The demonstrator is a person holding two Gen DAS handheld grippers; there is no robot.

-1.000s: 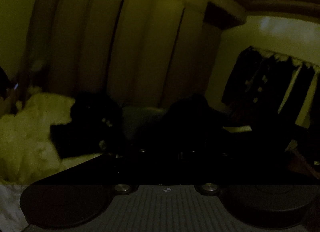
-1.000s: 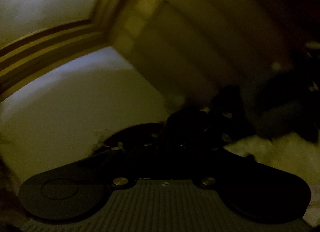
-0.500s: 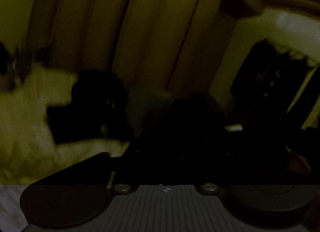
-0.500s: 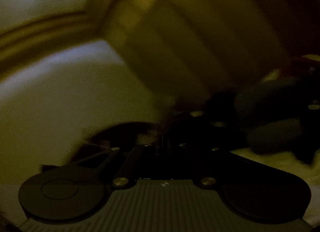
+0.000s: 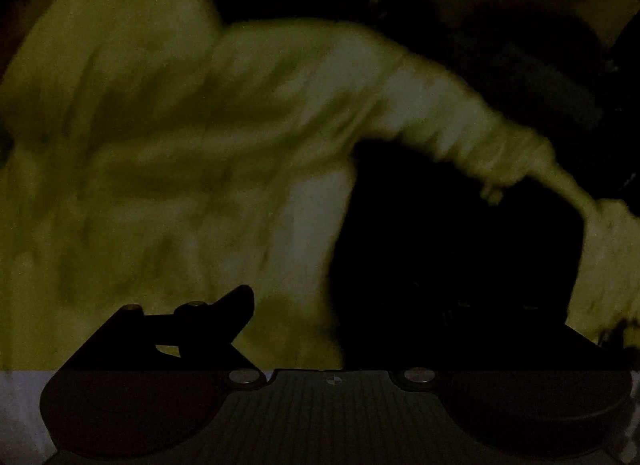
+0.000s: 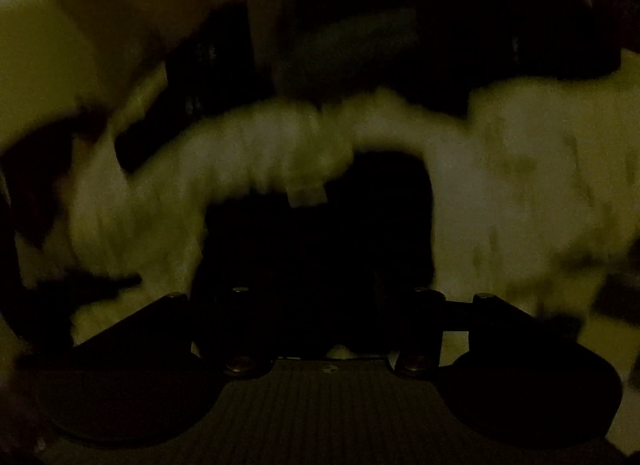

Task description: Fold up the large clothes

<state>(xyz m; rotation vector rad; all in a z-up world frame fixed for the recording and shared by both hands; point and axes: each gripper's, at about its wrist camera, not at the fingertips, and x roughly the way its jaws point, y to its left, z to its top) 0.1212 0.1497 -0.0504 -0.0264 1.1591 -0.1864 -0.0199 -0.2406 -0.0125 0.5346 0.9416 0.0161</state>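
Note:
The room is very dark and both views are blurred by motion. A pale, fluffy garment [image 5: 172,169] fills the left wrist view, with a long sleeve [image 5: 460,121] stretching to the right. The same pale garment [image 6: 532,185] spreads across the right wrist view, its sleeve [image 6: 272,145] arching over a dark mass [image 6: 320,249] in front of the right gripper. A dark mass [image 5: 452,249] also covers the left gripper's fingers. Neither gripper's fingertips can be made out, so I cannot tell whether they hold anything.
Dark items [image 6: 400,25] lie beyond the pale garment at the top of the right wrist view. A pale wall [image 6: 52,45] shows at the upper left there. Dark shapes [image 5: 520,65] lie behind the sleeve in the left wrist view.
Both grippers have swung down from facing the wardrobe and ceiling to facing the pale garment, which now fills both views. The motion is fast and blurs the frames.

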